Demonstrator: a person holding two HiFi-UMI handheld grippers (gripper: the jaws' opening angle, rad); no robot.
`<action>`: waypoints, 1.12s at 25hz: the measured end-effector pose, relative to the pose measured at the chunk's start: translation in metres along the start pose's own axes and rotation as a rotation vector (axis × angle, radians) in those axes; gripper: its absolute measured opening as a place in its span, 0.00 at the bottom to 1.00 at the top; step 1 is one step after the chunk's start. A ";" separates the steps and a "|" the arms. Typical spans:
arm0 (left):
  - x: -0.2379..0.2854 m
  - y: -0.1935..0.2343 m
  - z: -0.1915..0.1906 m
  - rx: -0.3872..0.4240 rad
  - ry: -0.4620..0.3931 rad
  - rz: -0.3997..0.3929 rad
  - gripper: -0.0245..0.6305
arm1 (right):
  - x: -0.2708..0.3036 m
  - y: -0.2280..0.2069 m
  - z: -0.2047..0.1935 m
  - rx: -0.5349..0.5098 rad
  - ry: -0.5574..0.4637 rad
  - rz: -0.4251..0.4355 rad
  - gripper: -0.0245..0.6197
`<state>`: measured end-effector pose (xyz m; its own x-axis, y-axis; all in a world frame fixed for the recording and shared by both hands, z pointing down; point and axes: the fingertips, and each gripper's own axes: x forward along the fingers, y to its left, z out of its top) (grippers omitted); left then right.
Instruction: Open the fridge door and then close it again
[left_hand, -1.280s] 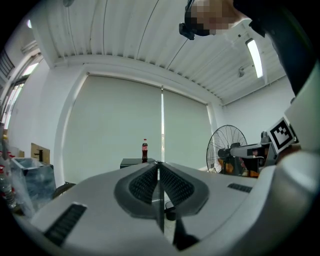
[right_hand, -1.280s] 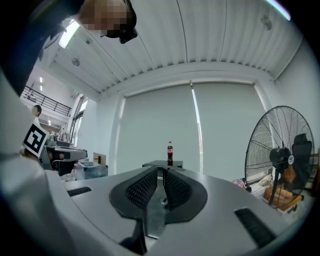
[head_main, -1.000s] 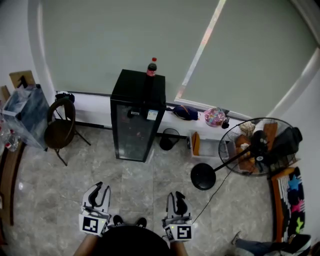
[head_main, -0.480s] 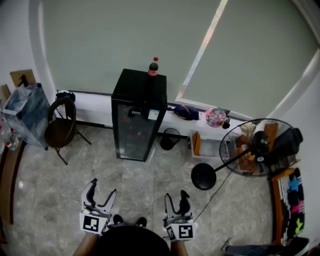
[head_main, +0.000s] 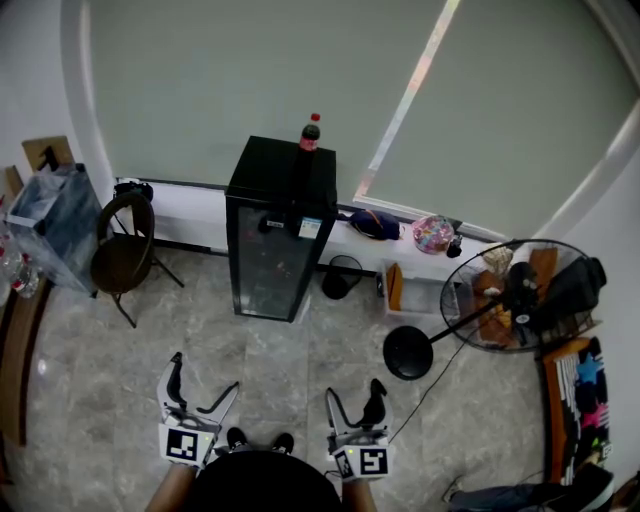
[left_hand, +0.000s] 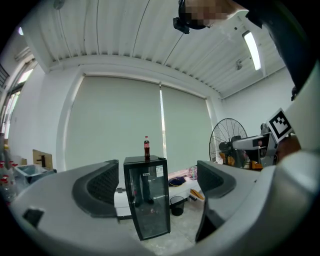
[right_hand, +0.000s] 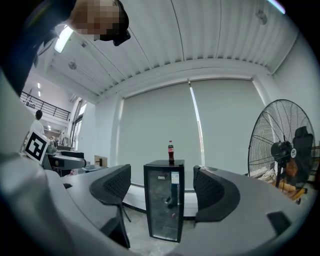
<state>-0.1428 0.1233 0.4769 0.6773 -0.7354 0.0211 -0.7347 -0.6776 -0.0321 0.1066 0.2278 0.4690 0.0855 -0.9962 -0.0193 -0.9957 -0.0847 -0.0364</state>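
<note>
Stone floor (head_main: 300, 350), closed fridge (head_main: 270, 262) ahead

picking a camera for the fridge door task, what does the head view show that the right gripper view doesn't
Only the head view: the black bin, the pink bag and the fan's round base on the floor.
Only the right gripper view: the ribbed ceiling, a ceiling light and a railing far off at left.
Both: the black fridge with its glass door shut, the cola bottle on top, the fan's cage and the drawn blinds.
</note>
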 end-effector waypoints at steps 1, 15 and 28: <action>-0.001 0.001 -0.001 0.002 -0.001 0.003 0.77 | 0.000 0.001 0.000 0.005 -0.002 0.003 0.64; -0.023 0.032 0.003 -0.001 0.002 0.029 0.84 | 0.000 0.034 0.009 0.006 -0.011 0.018 0.70; -0.044 0.064 -0.005 -0.019 0.003 -0.001 0.84 | -0.001 0.075 0.006 -0.003 -0.004 -0.006 0.70</action>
<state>-0.2201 0.1123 0.4787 0.6778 -0.7349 0.0240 -0.7348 -0.6781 -0.0135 0.0318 0.2225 0.4606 0.0919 -0.9955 -0.0235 -0.9953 -0.0911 -0.0331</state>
